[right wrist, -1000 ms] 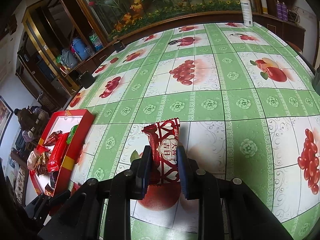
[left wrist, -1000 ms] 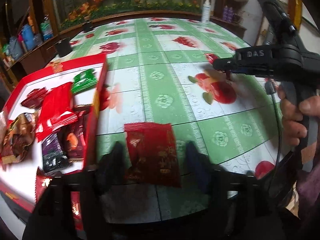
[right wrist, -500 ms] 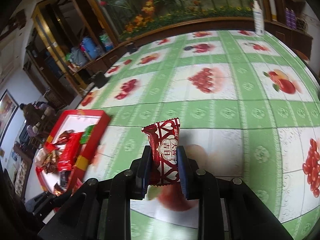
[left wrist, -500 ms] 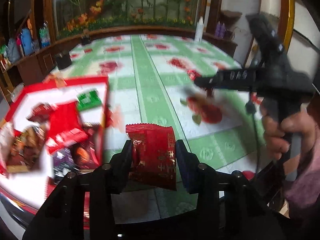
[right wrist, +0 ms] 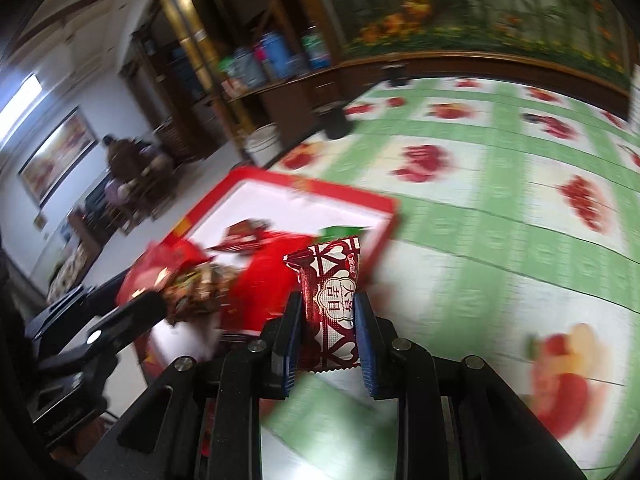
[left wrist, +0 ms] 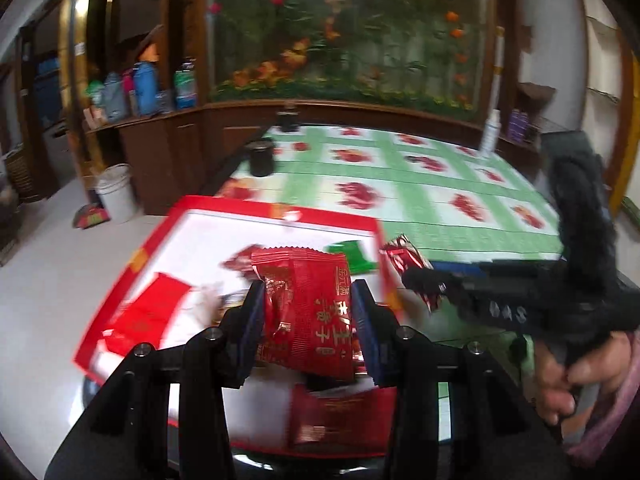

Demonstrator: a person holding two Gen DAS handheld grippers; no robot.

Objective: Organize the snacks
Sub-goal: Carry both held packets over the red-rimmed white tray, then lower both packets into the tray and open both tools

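We take the red tray [left wrist: 362,227] as landmark. Our left gripper [left wrist: 308,316] hangs over its middle, jaws pinching a red snack packet [left wrist: 308,312], long axis upright. Our right gripper [right wrist: 327,326], just outside the tray's right rim, pinches a heart-patterned candy [right wrist: 332,300]; the left looks nearer release.

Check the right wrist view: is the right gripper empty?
No. The right gripper is shut on a dark red heart-patterned snack packet standing upright between its pads.
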